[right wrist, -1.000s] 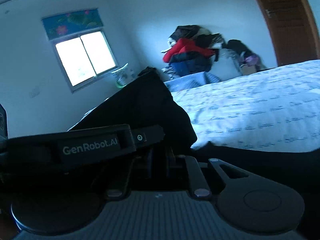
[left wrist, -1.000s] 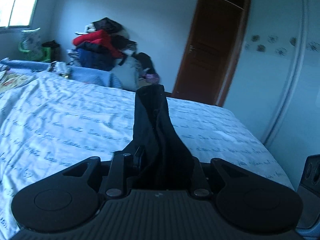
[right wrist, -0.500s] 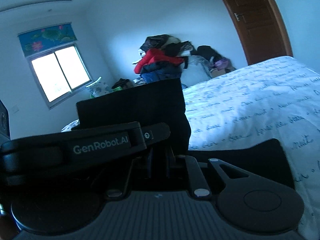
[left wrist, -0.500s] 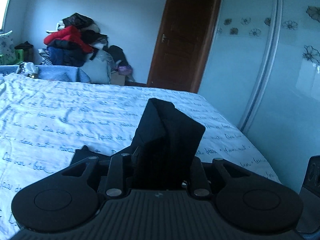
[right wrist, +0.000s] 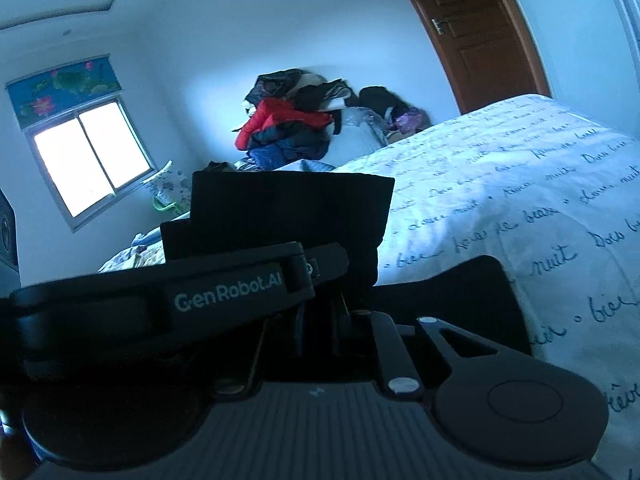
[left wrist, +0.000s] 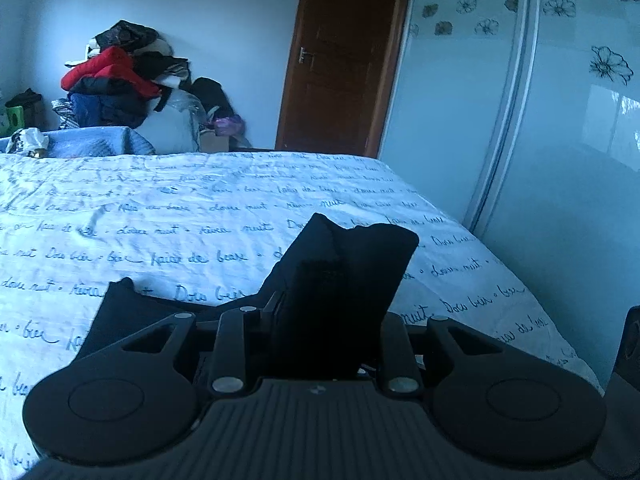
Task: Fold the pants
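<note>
Left wrist view first: the left gripper (left wrist: pixel 320 320) sits low over the bed (left wrist: pixel 168 216), and the black pants (left wrist: pixel 348 272) rise straight out from between its fingers, a bunched fold of cloth standing up toward twelve o'clock. Its jaws have just been opening a little, yet the cloth sits packed in the gap and looks pinched there, so it reads as a grip on the pants. More of the dark fabric spreads out flat on the sheet at about nine o'clock from the gripper. The sheet is pale with lines of script printed across it. Beyond the bed, a pile of clothes (left wrist: pixel 120 80) with a red garment on top sits at ten o'clock, a brown door (left wrist: pixel 340 60) at twelve, and a pale wardrobe front with flower decals (left wrist: pixel 520 100) at two o'clock.

Over to the right wrist view: the right gripper (right wrist: pixel 340 312) has its fingers close together, closed on the pants, with a squared-off fold of black cloth (right wrist: pixel 292 216) standing up at twelve o'clock. A black strap lettered GenRobot.AI (right wrist: pixel 228 296) crosses in front at nine to ten o'clock, hiding much of the left finger. Another dark flap of the pants lies on the bed at two o'clock from the gripper. A bright window (right wrist: pixel 88 156) shows at ten o'clock, the clothes pile dead ahead, the door at one o'clock.
</note>
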